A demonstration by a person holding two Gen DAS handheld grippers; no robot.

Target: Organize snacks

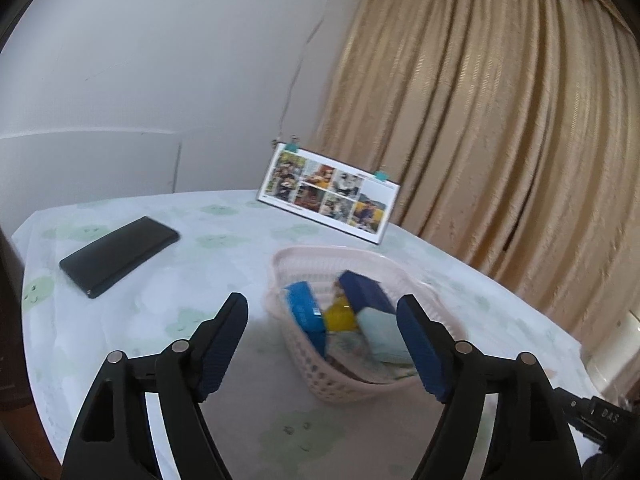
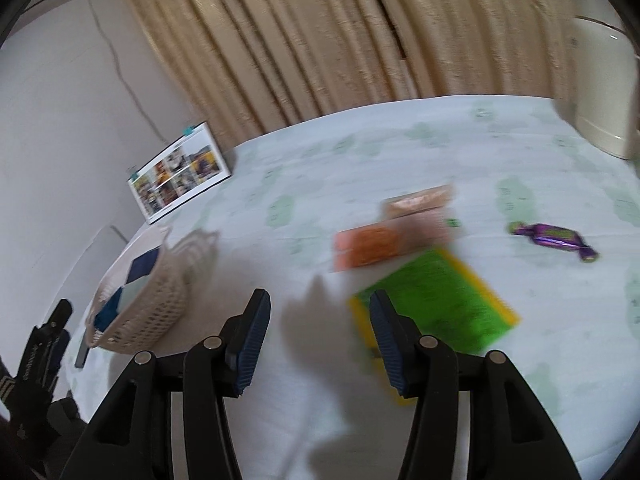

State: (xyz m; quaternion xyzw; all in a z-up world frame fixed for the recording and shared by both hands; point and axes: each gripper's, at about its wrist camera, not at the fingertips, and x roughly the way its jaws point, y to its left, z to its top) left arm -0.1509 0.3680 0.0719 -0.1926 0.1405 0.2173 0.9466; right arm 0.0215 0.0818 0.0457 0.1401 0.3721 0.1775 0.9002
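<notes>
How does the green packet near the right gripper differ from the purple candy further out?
The green packet is flat, rectangular and yellow-edged; the purple candy is a small twist-wrapped piece with pinched ends. The green packet is much larger than the purple candy. It lies just ahead of the open right gripper; the candy sits farther off, to the right. Both lie loose on the tablecloth, outside the basket.

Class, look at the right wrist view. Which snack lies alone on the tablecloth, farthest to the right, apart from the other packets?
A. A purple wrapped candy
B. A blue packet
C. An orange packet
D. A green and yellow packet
A: the purple wrapped candy lies by itself on the tablecloth, right of the green and yellow packet and orange packet.
</notes>
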